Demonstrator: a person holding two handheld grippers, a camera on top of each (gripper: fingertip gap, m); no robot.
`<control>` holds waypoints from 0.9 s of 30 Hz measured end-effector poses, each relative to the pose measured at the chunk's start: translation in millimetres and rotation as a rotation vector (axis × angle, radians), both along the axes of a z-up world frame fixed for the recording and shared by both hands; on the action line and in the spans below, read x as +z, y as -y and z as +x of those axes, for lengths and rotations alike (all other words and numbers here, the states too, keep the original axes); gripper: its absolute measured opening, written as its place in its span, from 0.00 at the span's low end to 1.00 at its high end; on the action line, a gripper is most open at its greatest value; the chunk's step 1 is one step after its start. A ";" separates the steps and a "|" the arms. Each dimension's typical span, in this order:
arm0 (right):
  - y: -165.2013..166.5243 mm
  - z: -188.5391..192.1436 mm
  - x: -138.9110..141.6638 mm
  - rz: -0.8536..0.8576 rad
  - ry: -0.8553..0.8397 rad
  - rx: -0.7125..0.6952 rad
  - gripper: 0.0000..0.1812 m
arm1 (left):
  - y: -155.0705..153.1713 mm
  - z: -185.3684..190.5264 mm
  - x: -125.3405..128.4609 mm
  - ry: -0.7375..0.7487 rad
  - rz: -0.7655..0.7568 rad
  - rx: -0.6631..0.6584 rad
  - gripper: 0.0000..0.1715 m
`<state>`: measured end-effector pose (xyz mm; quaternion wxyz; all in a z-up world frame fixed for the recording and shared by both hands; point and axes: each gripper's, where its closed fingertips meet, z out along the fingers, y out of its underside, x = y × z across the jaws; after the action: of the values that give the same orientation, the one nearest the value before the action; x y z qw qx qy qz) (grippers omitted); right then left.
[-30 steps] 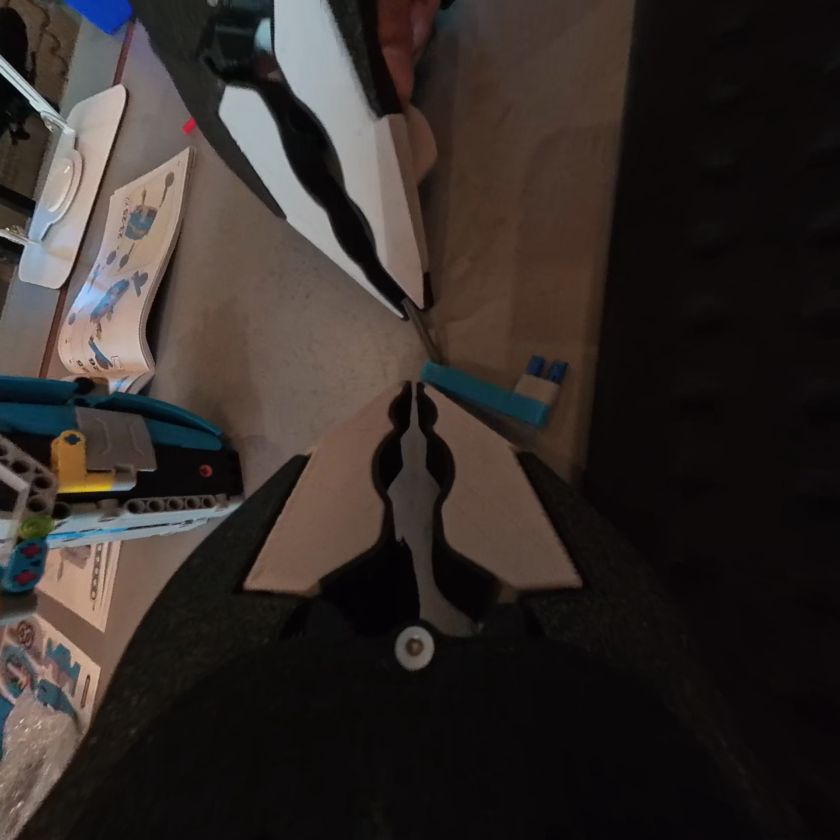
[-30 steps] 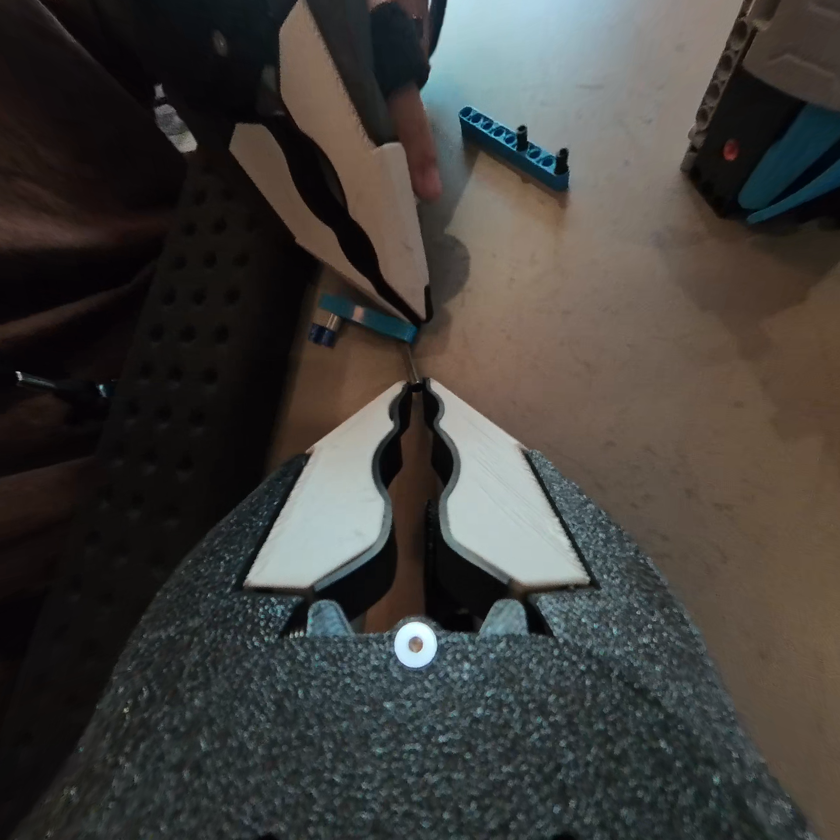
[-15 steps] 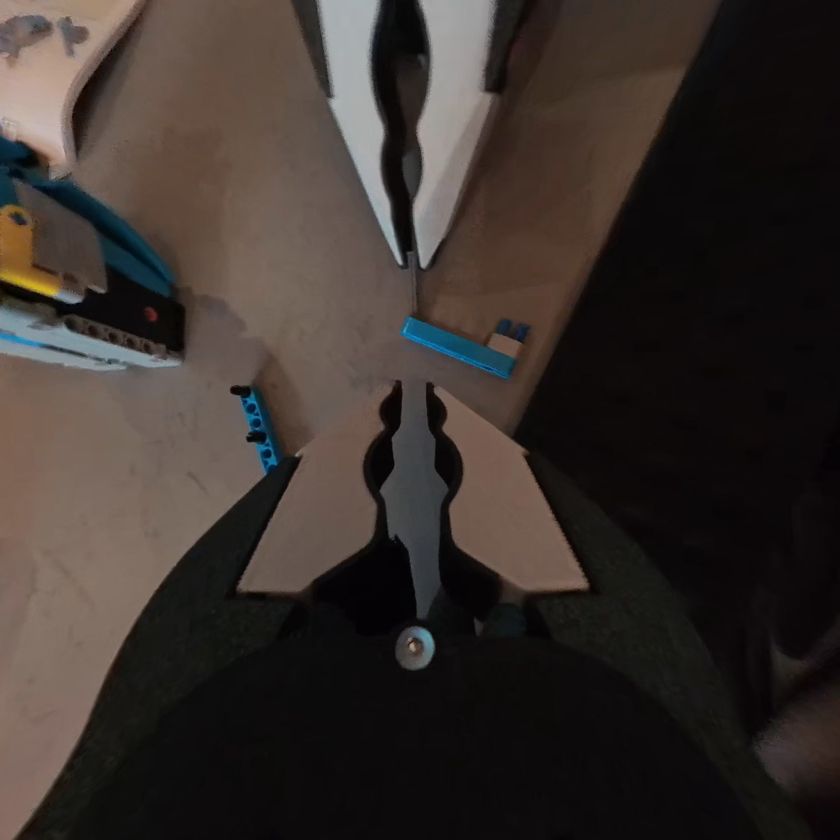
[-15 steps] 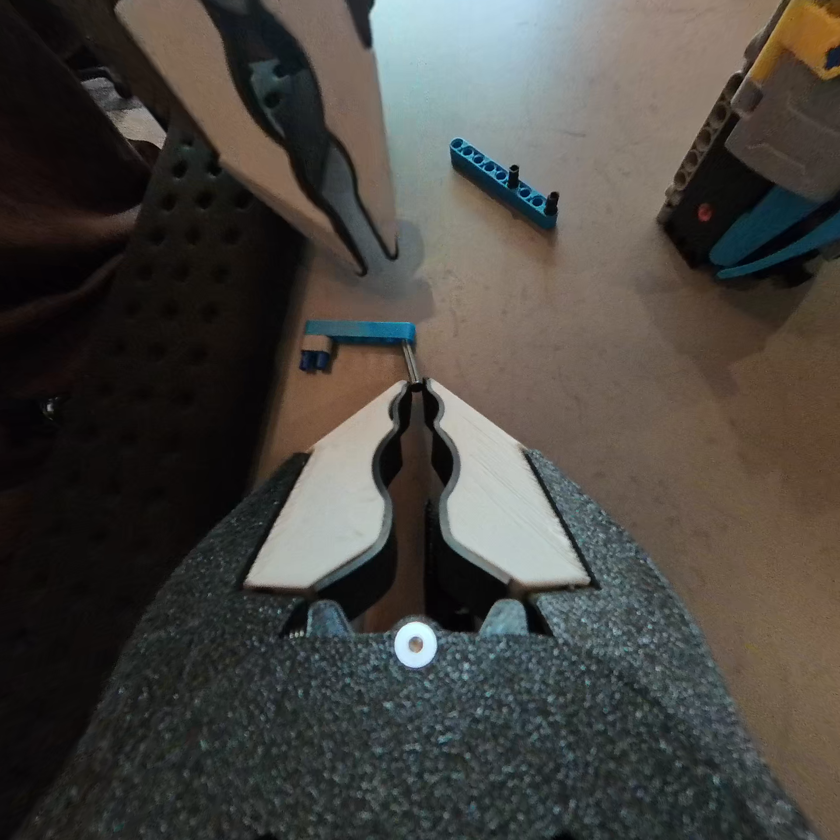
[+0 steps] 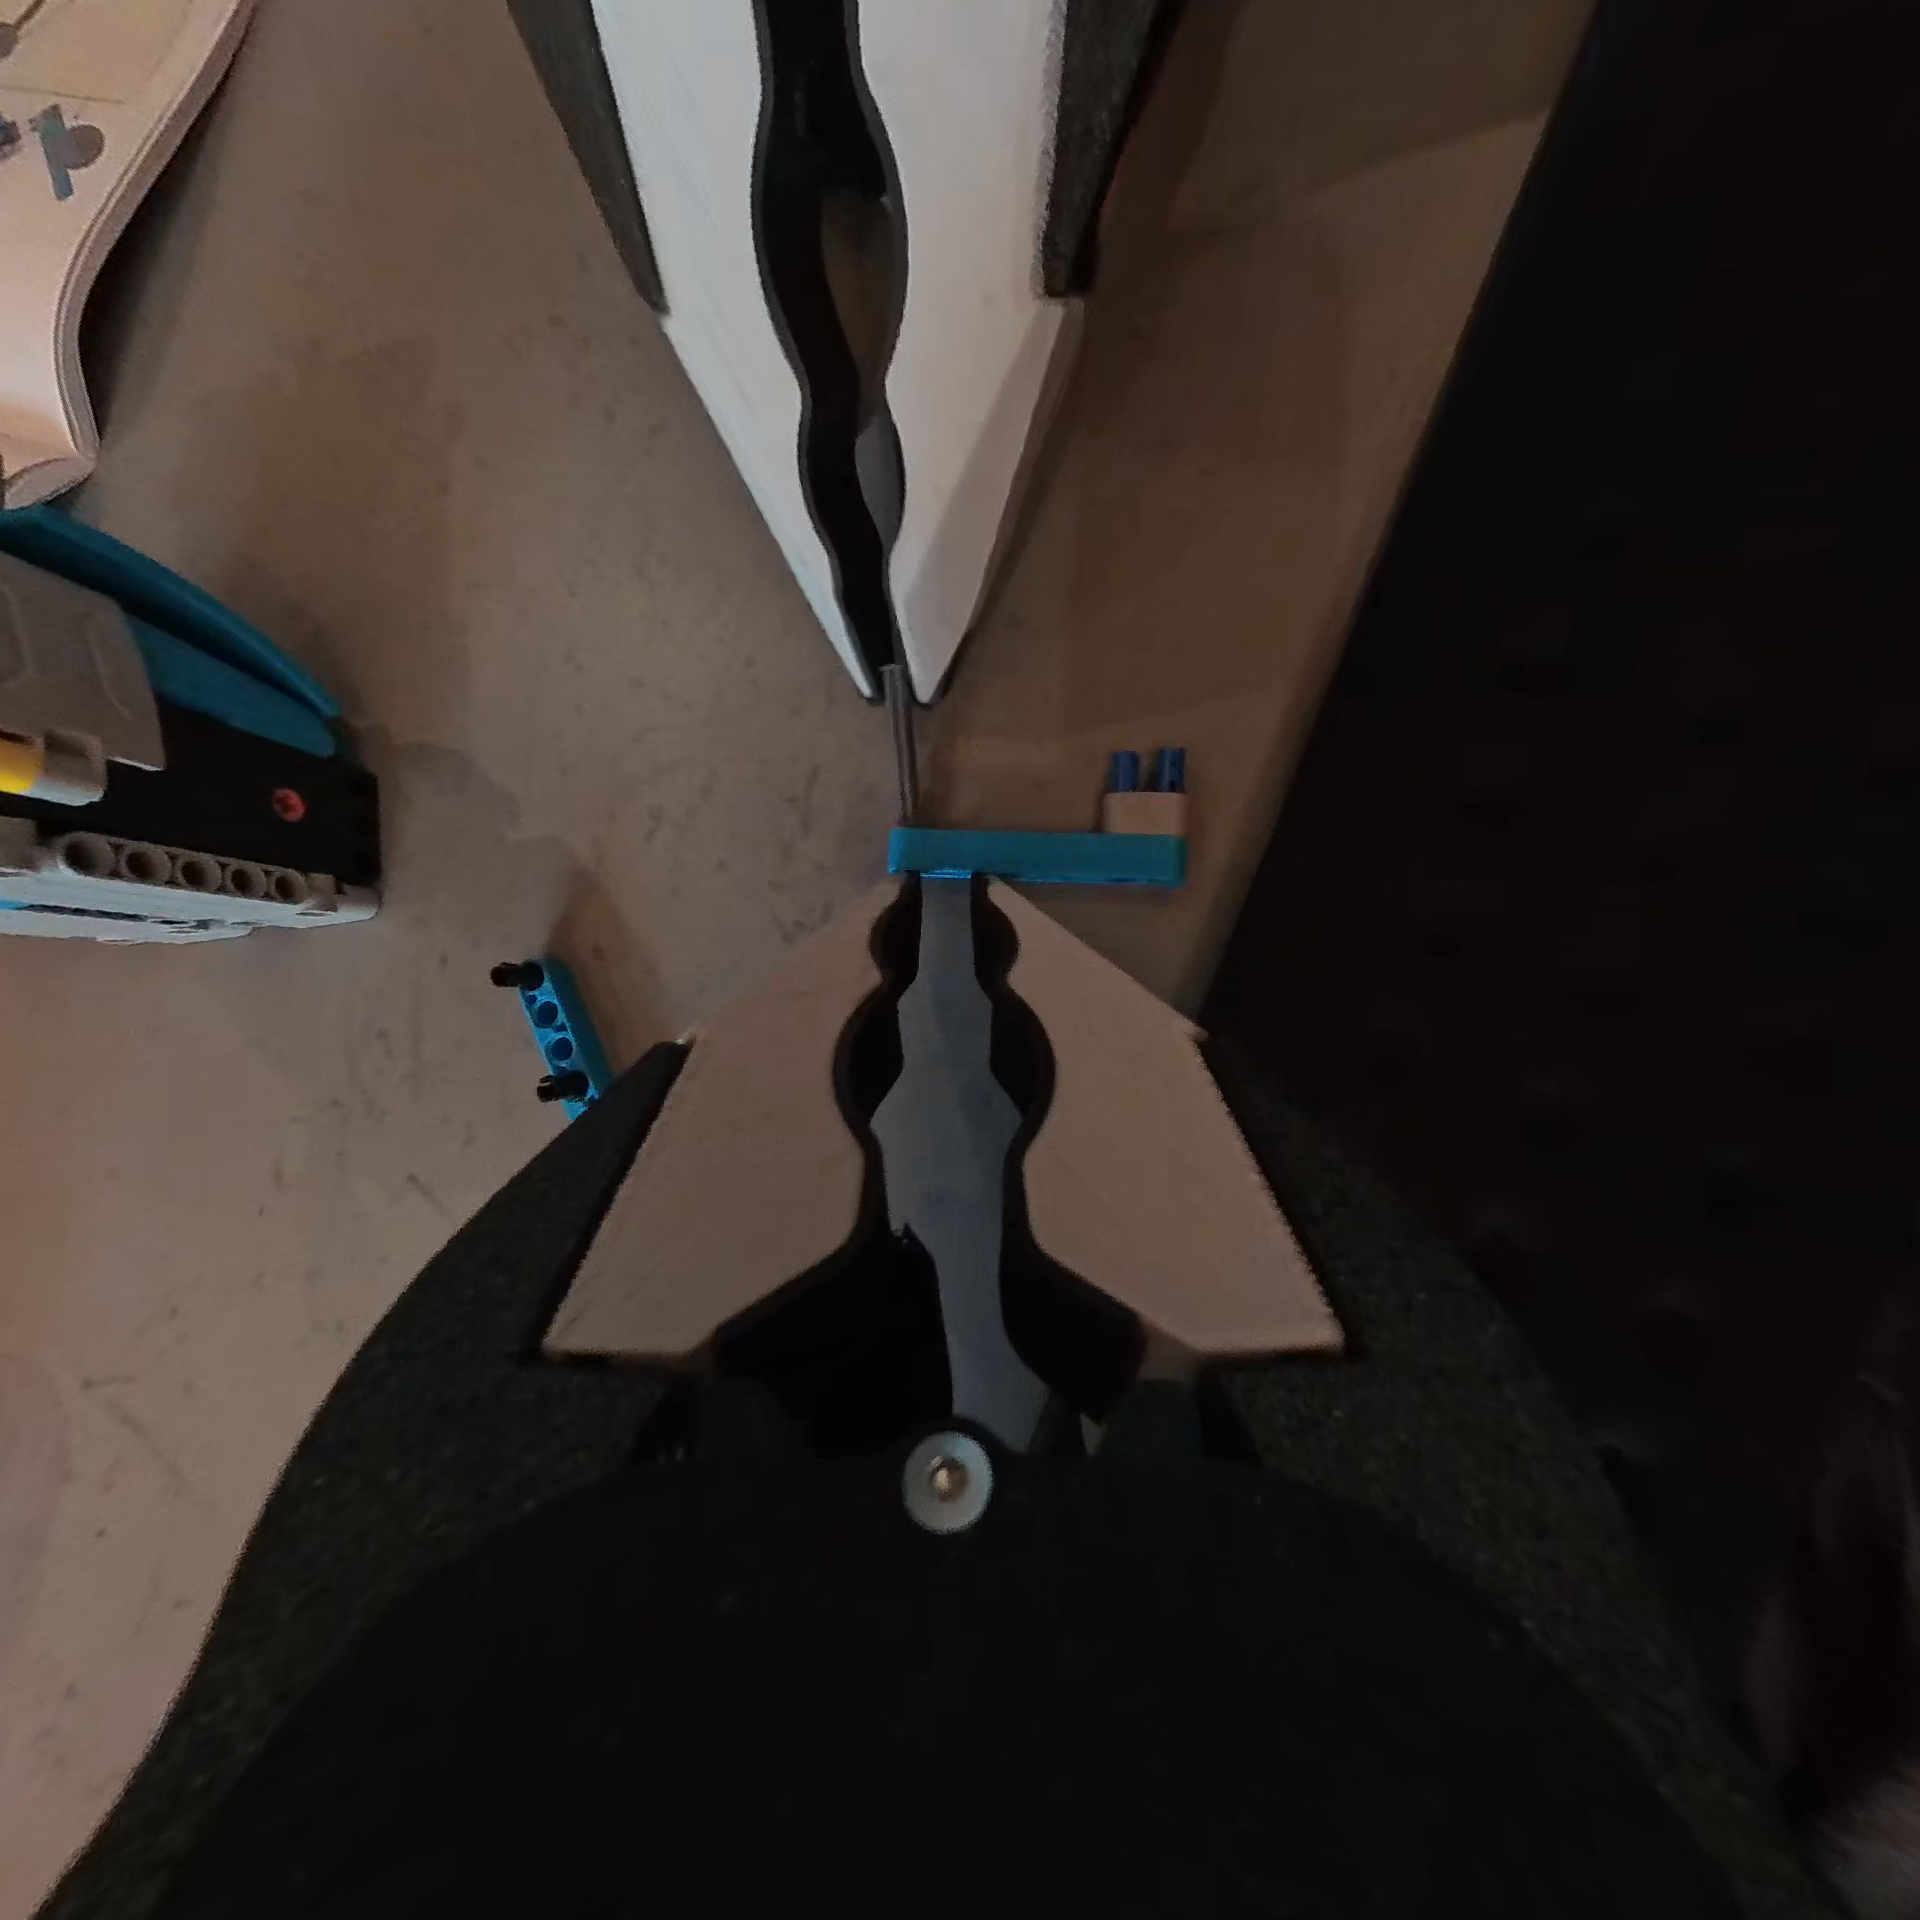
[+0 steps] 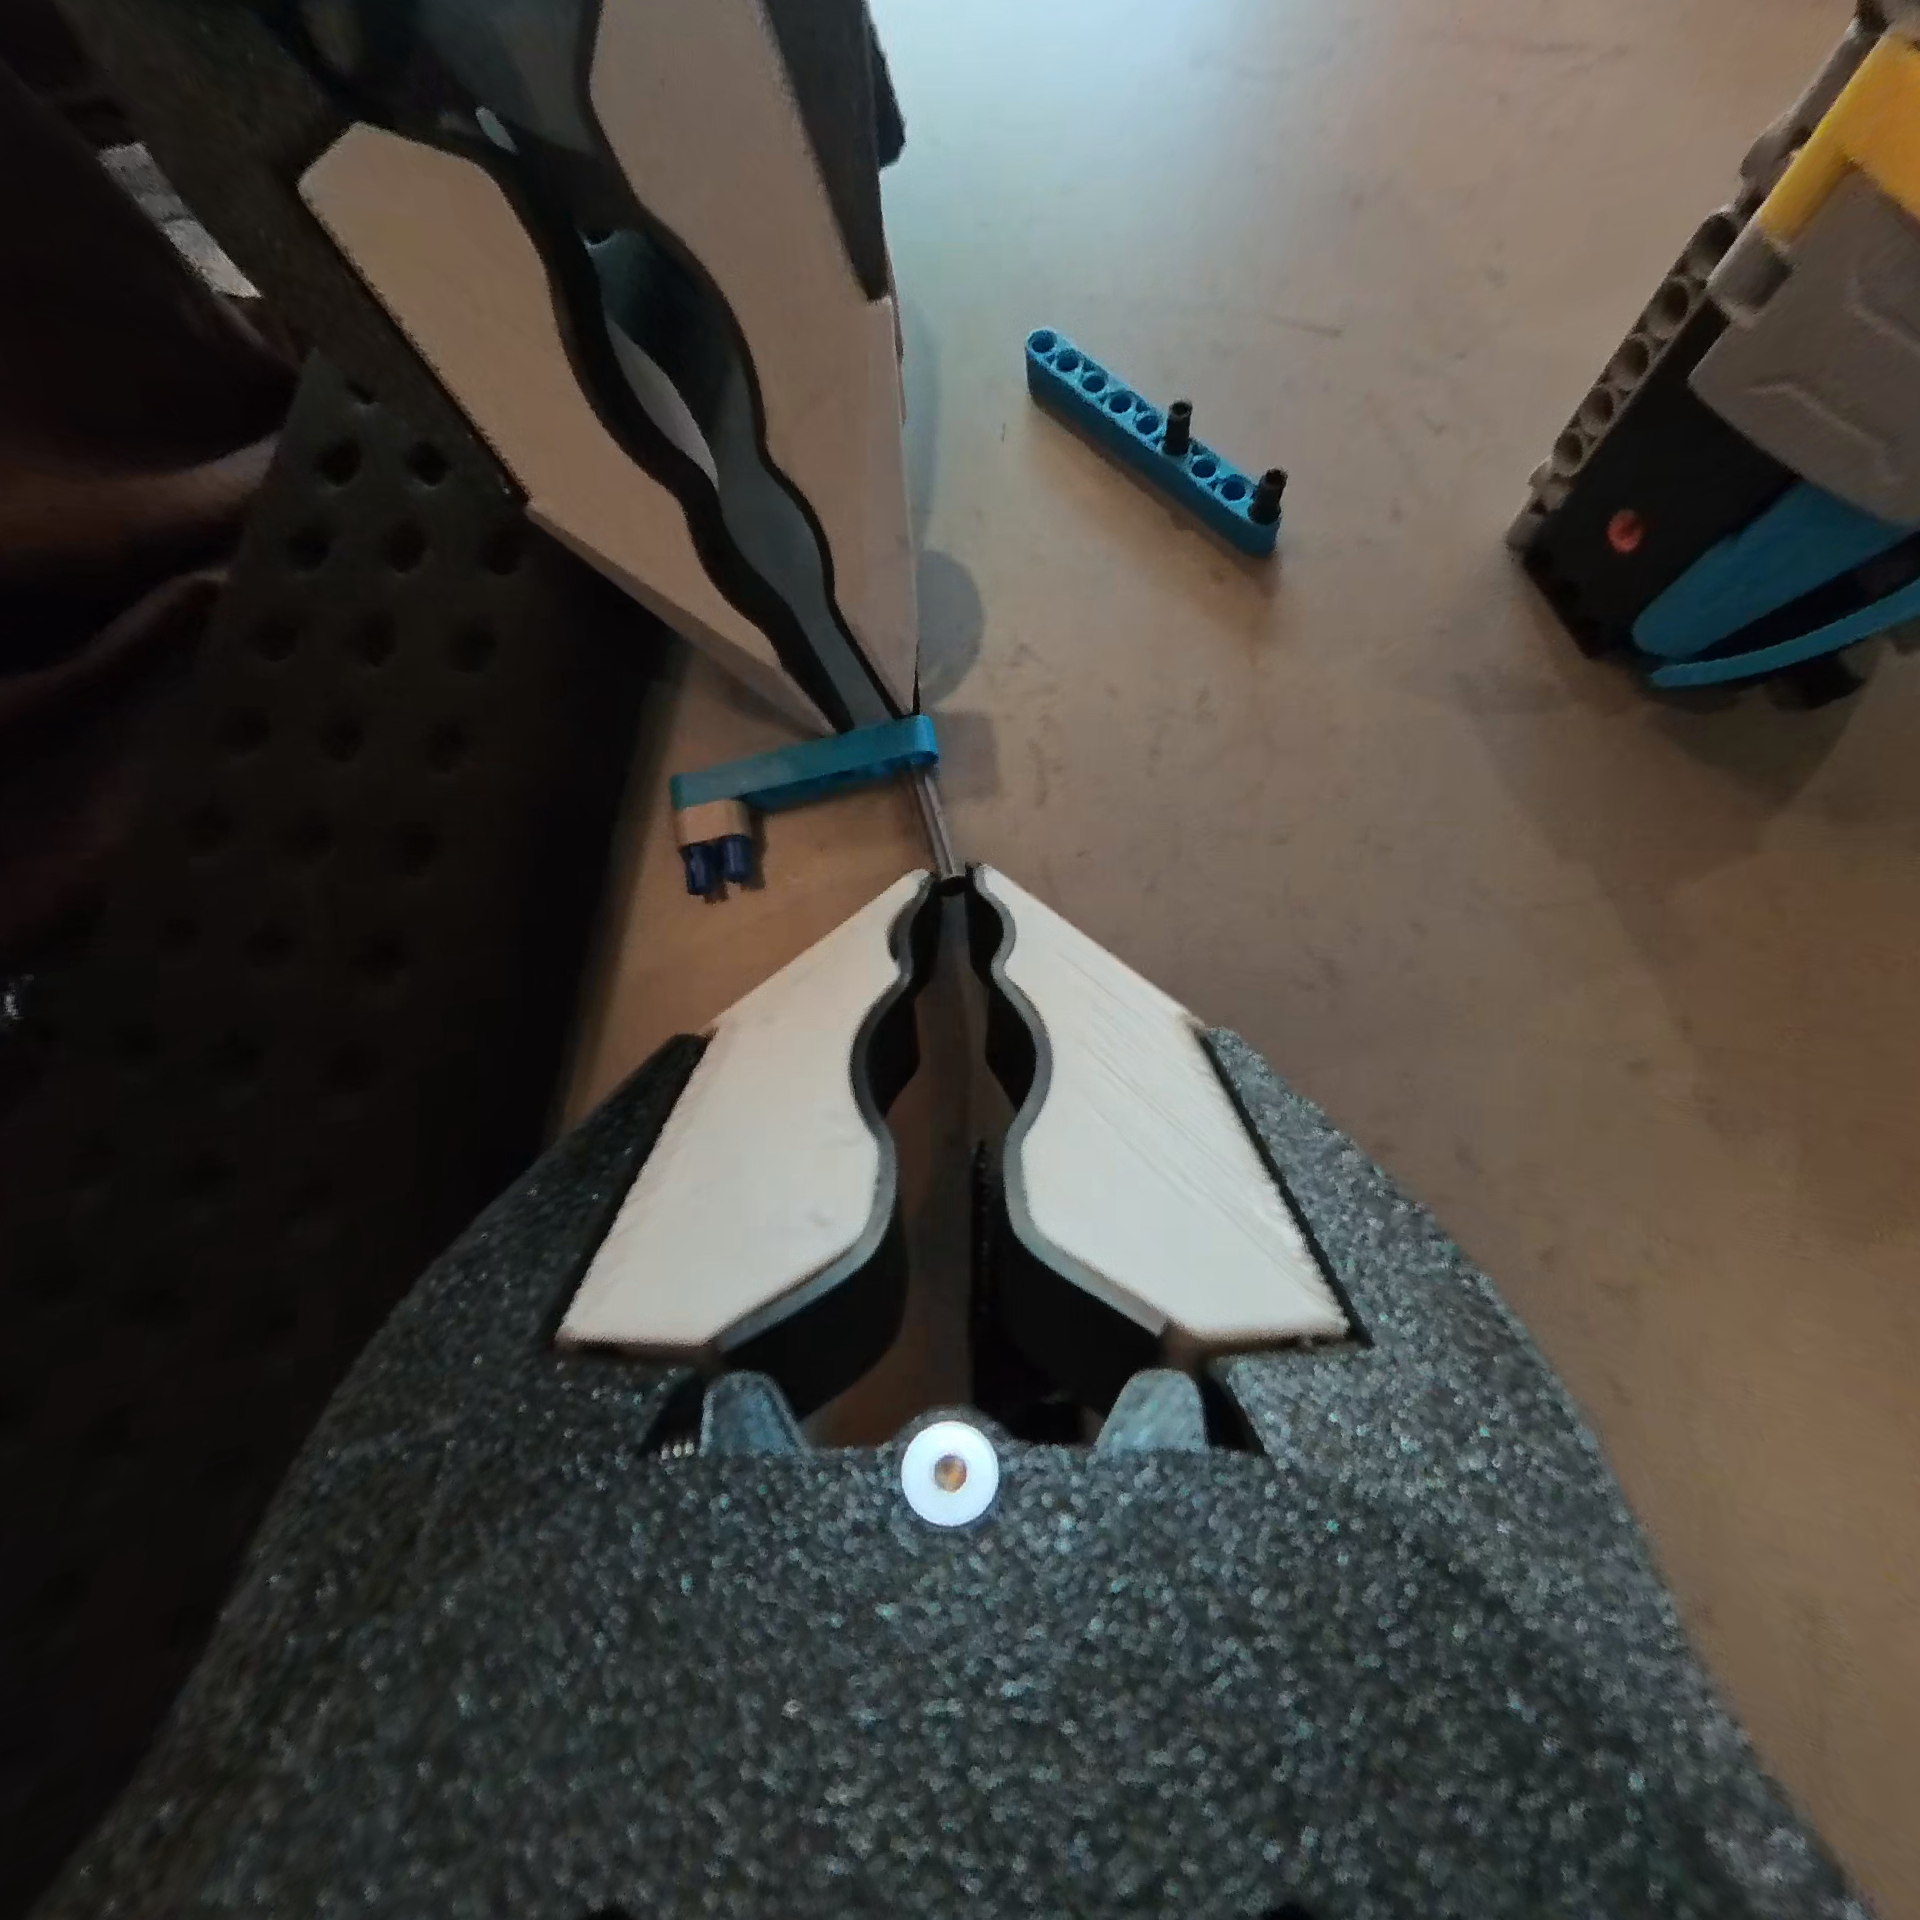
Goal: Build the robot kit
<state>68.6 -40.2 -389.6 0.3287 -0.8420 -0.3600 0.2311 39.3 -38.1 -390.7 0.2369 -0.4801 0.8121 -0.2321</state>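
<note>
A short blue beam (image 5: 1039, 854) hangs just above the tan table, with a tan connector (image 5: 1143, 812) and dark blue pins (image 5: 1143, 769) at one end. A thin grey axle (image 5: 902, 758) is stuck in its other end. My right gripper (image 6: 951, 883) is shut on this axle (image 6: 935, 821); it also shows in the left wrist view (image 5: 899, 686). My left gripper (image 5: 943, 883) pinches the axle end of the beam from the opposite side. In the right wrist view its tips (image 6: 894, 717) close on the beam (image 6: 821, 769).
A longer blue beam with two black pins (image 6: 1148, 452) lies on the table. A partly built model in black, grey, blue and yellow (image 6: 1766, 416) stands beyond it. An open booklet (image 5: 94, 208) lies at the far left. A dark perforated mat (image 6: 312, 727) borders the table edge.
The left gripper drew back from the blue beam half a second ago with its jaws a little apart. It has now come forward onto the beam's end. The right gripper kept hold of the axle.
</note>
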 end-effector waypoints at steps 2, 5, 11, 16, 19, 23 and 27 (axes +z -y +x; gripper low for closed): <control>-1.7 -1.9 6.6 0.017 -0.031 -0.004 0.03 | -0.2 0.1 0.1 0.000 -0.002 0.001 0.05; -1.2 -1.0 3.4 0.004 -0.024 -0.004 0.03 | -0.8 0.2 0.1 -0.002 -0.012 0.006 0.06; -2.3 -2.2 1.4 -0.002 -0.027 -0.005 0.03 | -1.4 0.3 0.1 -0.005 -0.026 0.007 0.07; -2.8 -2.4 -1.7 -0.033 -0.049 -0.014 0.03 | -1.9 -0.3 0.0 -0.005 -0.039 0.005 0.07; -2.6 -2.5 -1.6 -0.056 -0.074 -0.020 0.03 | -1.9 -0.6 -0.2 -0.009 -0.048 0.003 0.07; -2.5 -2.7 -1.9 -0.005 -0.019 -0.001 0.03 | -1.9 -0.8 -0.3 -0.014 -0.058 0.001 0.06; -3.2 -2.1 -1.7 -0.003 0.000 -0.016 0.03 | -2.1 -0.9 -0.2 -0.008 -0.046 0.001 0.06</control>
<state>66.5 -37.0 -391.3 0.3295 -0.8452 -0.3530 0.2291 38.3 -36.0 -390.9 0.2225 -0.4866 0.8074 -0.2488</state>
